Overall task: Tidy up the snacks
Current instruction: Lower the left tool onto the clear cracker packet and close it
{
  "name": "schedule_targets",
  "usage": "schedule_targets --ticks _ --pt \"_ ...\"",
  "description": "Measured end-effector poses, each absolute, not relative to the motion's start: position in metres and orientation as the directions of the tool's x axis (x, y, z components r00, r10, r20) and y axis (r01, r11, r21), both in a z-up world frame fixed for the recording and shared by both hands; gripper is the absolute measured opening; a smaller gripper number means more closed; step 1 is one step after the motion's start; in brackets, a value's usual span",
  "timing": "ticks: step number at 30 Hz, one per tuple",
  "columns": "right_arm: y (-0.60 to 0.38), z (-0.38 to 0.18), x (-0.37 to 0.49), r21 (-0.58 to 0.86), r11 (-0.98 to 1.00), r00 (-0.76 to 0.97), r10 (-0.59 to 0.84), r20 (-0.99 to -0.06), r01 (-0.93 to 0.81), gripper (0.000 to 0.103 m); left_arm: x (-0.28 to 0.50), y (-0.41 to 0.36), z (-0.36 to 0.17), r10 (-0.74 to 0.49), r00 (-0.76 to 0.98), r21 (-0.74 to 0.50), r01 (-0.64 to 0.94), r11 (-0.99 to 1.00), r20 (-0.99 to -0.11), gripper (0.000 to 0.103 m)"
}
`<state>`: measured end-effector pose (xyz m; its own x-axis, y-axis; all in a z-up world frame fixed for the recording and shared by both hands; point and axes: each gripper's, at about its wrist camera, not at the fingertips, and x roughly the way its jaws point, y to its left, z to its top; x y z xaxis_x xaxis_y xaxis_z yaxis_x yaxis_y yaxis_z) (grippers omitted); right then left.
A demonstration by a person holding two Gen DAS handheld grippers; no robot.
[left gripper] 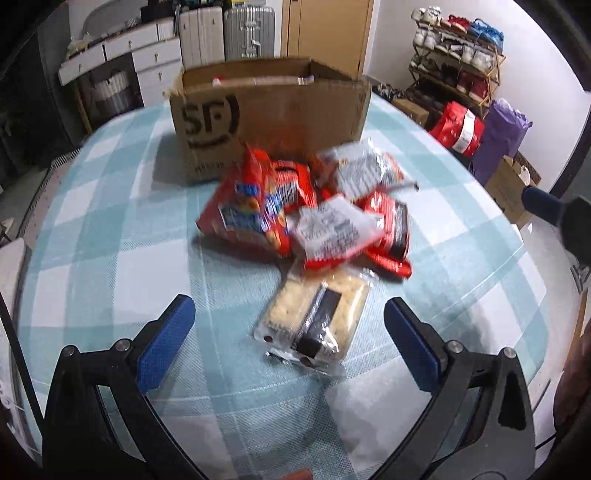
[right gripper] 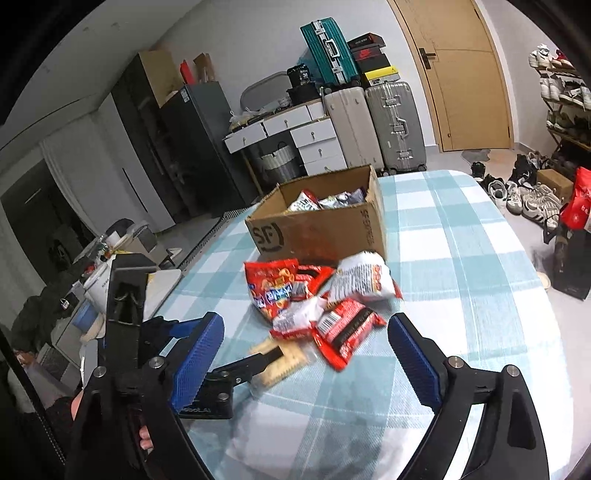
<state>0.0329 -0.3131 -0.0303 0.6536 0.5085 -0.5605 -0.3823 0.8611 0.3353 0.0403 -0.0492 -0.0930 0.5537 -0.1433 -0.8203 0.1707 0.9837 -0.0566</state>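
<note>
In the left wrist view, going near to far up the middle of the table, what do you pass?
Clear-wrapped cracker pack → pile of red and white snack packets → cardboard box → suitcases against the far wall.

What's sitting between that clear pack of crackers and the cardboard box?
A heap of snack bags, mostly red and white, lies between the cracker pack and the cardboard box. Both wrist views show it.
</note>
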Motion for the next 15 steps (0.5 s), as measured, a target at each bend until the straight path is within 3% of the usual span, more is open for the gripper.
schedule_targets --ticks 11,15 --pt "-0.316 -0.054 0.028 0.341 0.868 0.628 0.496 -0.6 -0.36 0.092 0.056 -0.065 -0.129 -0.142 0.522 -0.035 0.21 0.977 -0.841 0.1" --pt "-0.317 -0.058 0.028 0.344 0.87 0.62 0.494 -0.61 -0.354 0.092 0.063 -0.073 -0.137 -0.153 0.517 -0.033 0.233 0.972 -0.842 0.089"
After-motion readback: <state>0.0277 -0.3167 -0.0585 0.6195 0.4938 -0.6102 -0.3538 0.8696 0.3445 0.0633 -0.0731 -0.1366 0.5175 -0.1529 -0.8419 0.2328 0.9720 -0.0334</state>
